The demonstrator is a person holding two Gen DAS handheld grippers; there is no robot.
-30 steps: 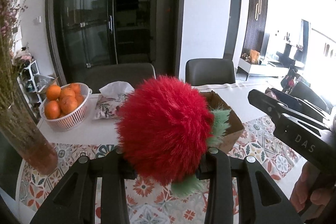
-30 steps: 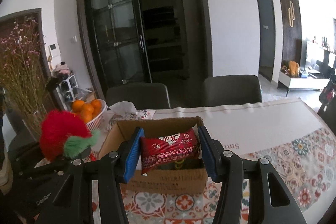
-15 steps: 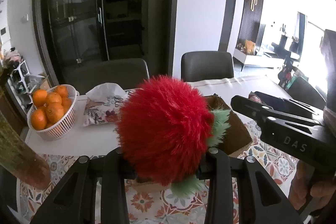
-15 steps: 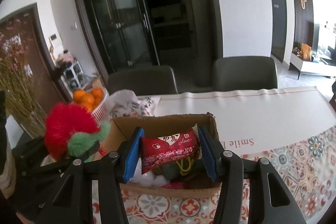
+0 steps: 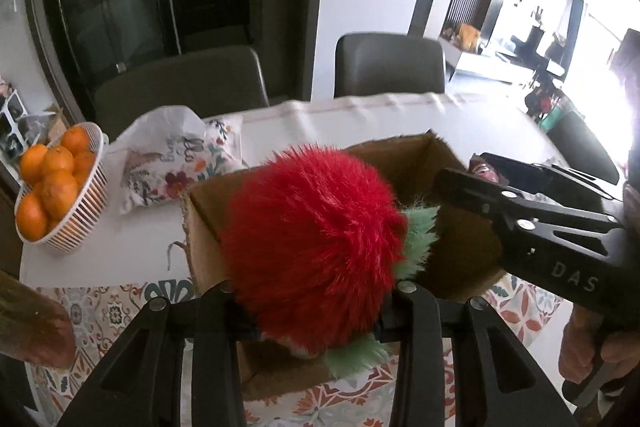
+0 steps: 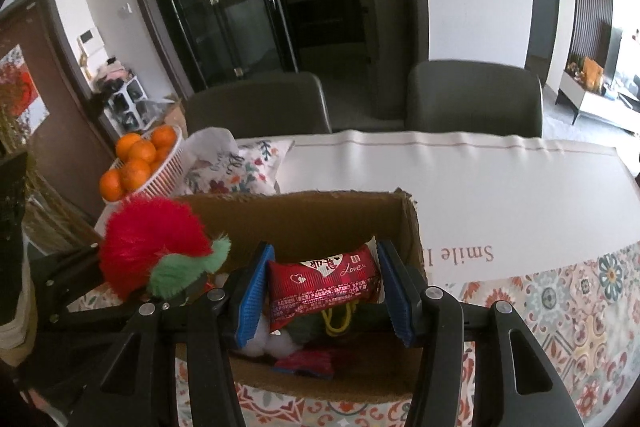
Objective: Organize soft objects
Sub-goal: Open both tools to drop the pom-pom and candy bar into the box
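My left gripper is shut on a fluffy red plush ball with green tufts and holds it over the near left part of an open cardboard box. The plush also shows in the right wrist view. My right gripper is shut on a red snack packet and holds it above the inside of the box. Inside the box lie white fluff, a dark green item with a yellow cord and a red item. The right gripper shows in the left wrist view.
A white basket of oranges stands at the far left of the table. A floral pouch lies beside it. A glass vase is at the near left. Two grey chairs stand behind the table with its patterned cloth.
Both grippers have moved forward and tilted down over the box. The plush and the snack packet now hang above its opening, and the box's contents have come into view.
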